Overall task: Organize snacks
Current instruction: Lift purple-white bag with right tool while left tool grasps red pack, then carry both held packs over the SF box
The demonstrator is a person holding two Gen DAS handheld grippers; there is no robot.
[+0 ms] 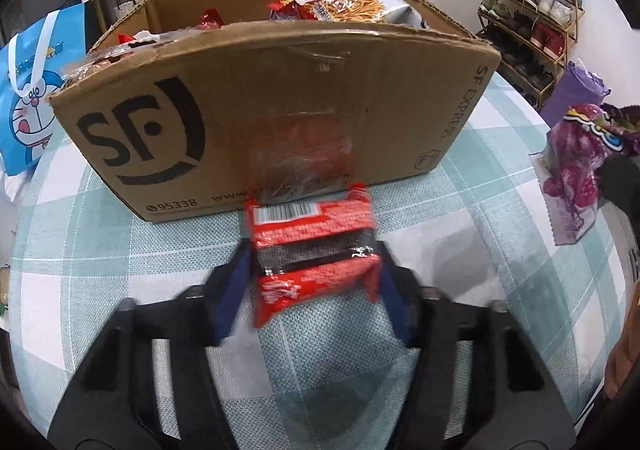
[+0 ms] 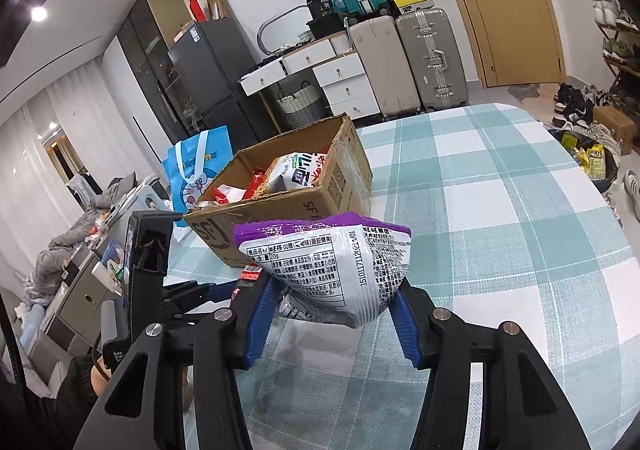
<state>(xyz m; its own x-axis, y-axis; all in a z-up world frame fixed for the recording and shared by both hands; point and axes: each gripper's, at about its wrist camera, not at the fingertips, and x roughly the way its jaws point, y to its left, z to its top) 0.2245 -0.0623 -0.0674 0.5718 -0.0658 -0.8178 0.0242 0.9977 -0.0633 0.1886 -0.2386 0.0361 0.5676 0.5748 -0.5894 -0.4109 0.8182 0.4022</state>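
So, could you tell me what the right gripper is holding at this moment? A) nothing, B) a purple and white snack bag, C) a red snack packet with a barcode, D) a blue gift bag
B: in the right wrist view the right gripper has its blue fingers closed on the purple and white snack bag, held above the checked tablecloth.

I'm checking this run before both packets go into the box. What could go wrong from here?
1. The left gripper holds the red packet low against the box wall; pushed forward, it may hit cardboard.
2. The right gripper pinches only the purple packet's lower end, so it may slip.
3. The box looks full, so packets may spill.
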